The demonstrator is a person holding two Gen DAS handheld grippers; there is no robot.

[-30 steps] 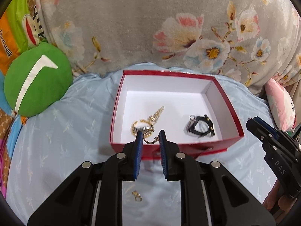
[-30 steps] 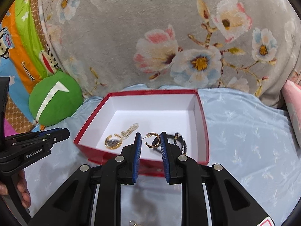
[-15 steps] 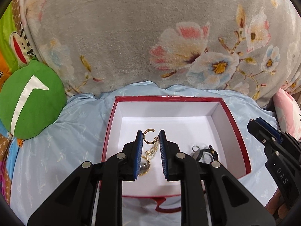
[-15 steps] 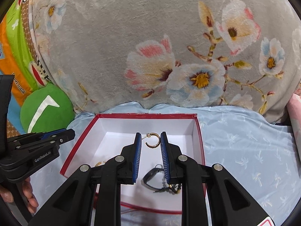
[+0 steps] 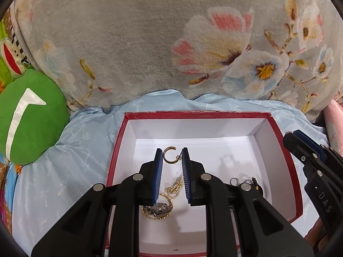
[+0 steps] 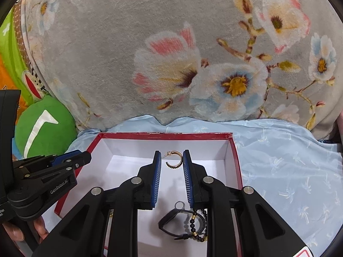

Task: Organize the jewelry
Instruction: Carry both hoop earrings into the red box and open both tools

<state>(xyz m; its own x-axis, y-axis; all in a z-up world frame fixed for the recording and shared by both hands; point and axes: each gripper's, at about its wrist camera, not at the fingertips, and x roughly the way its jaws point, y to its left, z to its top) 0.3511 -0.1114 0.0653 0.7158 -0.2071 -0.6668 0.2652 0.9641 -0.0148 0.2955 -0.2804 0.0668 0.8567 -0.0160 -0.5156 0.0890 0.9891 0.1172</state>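
A red box with a white inside [image 5: 278, 141] [image 6: 235, 150] lies on the light blue sheet. My left gripper [image 5: 172, 156] is shut on a gold hoop earring [image 5: 169, 155] and holds it over the box. My right gripper [image 6: 171, 160] is shut on a second gold hoop earring [image 6: 174, 160], also over the box. On the box floor lie a gold round pendant [image 5: 157, 208] with a pearl chain [image 5: 176, 185], and a black band with dark beads [image 6: 186, 222] [image 5: 255, 184].
A grey floral blanket [image 5: 171, 42] rises behind the box. A green round cushion [image 5: 27, 117] sits at the left and a pink pillow [image 5: 334, 120] at the right. Each gripper shows at the edge of the other's view.
Both grippers have moved forward from the box's near edge to above its inside, each still holding its earring. The loose earring on the sheet has left the view.
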